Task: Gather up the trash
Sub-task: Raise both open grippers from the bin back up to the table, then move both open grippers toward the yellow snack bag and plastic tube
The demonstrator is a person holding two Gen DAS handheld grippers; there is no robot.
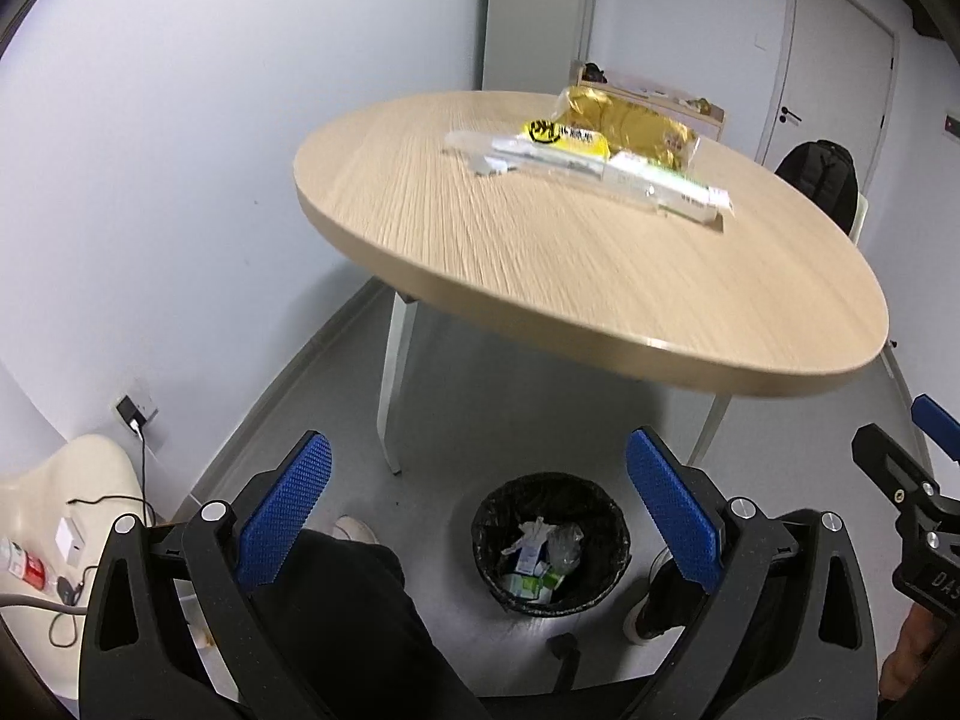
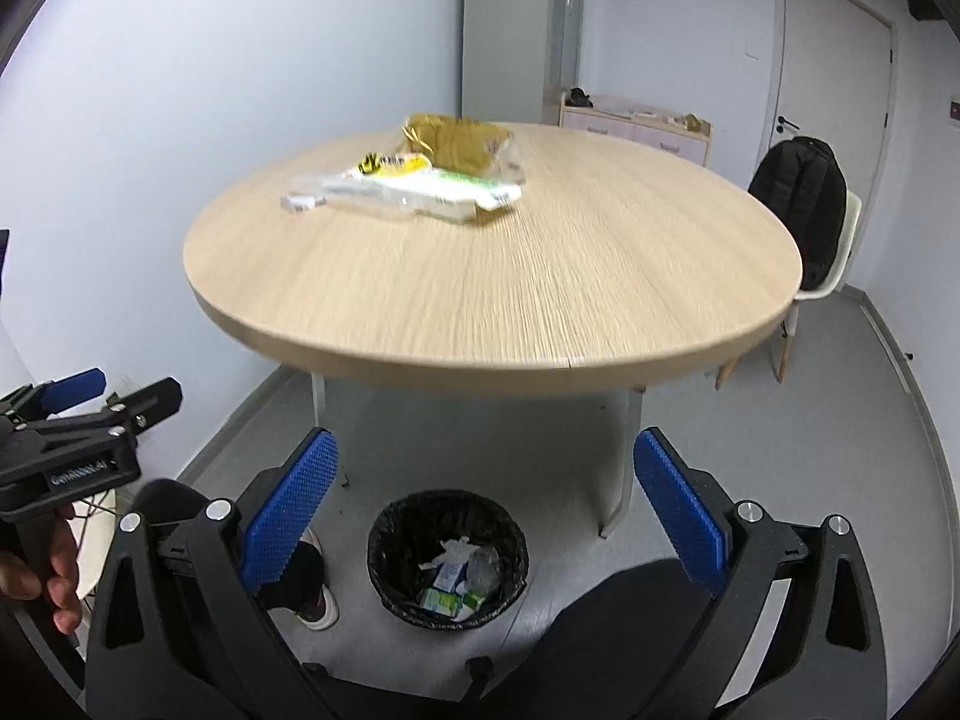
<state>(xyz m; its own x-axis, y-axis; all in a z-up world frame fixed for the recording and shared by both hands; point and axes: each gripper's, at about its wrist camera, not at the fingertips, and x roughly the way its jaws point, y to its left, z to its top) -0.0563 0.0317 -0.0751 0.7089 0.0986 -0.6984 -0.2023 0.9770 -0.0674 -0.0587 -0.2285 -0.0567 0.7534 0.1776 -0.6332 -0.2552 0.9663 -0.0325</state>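
A yellow crumpled bag (image 1: 630,123) (image 2: 465,141) and clear-and-white plastic wrappers (image 1: 576,165) (image 2: 408,189) lie in a pile on the far part of a round wooden table (image 1: 540,258) (image 2: 480,288). A black-lined trash bin (image 1: 551,543) (image 2: 448,558) stands on the floor under the table's near edge, with several pieces of trash inside. My left gripper (image 1: 477,474) is open and empty above the bin. My right gripper (image 2: 486,468) is open and empty, also above the bin. Each gripper shows at the other view's edge.
A chair with a black backpack (image 2: 801,210) stands right of the table. A cream chair (image 1: 66,498) with a charger and cable is at the left. The person's legs and shoes (image 2: 312,594) flank the bin. A door (image 2: 834,60) and low cabinet (image 2: 636,126) are behind.
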